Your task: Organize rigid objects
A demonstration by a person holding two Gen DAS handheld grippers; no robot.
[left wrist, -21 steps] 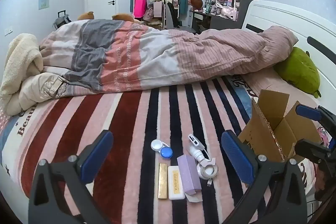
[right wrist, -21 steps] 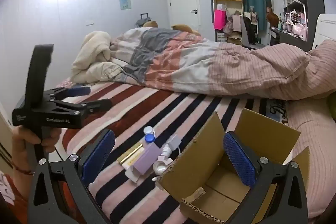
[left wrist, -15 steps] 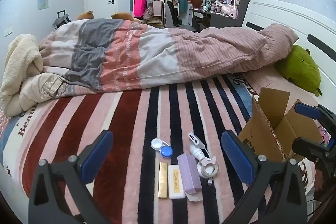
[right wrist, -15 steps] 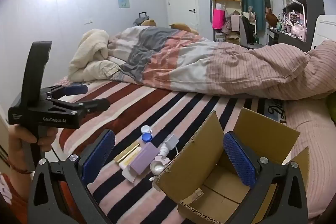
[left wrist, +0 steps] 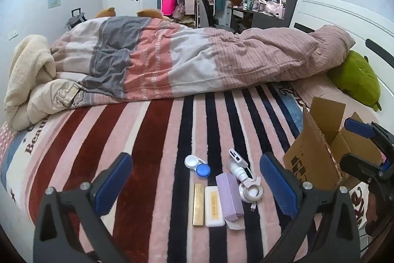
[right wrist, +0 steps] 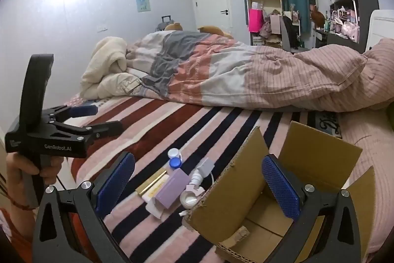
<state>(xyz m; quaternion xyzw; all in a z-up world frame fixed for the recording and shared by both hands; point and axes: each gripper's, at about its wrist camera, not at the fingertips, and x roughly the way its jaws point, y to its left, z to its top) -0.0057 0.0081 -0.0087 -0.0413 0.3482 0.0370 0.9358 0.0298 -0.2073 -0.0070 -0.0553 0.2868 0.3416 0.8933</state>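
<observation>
Small items lie on the striped blanket: a white and blue contact lens case (left wrist: 197, 166), a gold bar (left wrist: 198, 203), a white bar (left wrist: 214, 205), a purple box (left wrist: 229, 196), a white tape roll (left wrist: 251, 192) and a white charger (left wrist: 236, 156). The purple box also shows in the right wrist view (right wrist: 171, 187). An open cardboard box (right wrist: 268, 213) stands to their right. My left gripper (left wrist: 195, 183) is open, above and just short of the items. My right gripper (right wrist: 198, 180) is open and empty over the box's near flap.
A rumpled striped duvet (left wrist: 197, 58) fills the far half of the bed. A green plush (left wrist: 354, 77) lies by the white headboard at right. A cream blanket (left wrist: 27, 75) is bunched at far left. Shelves and a desk stand beyond the bed.
Both views shift slightly. The items sit a little farther from my right gripper than before. Both grippers stay open and nothing on the bed has moved.
</observation>
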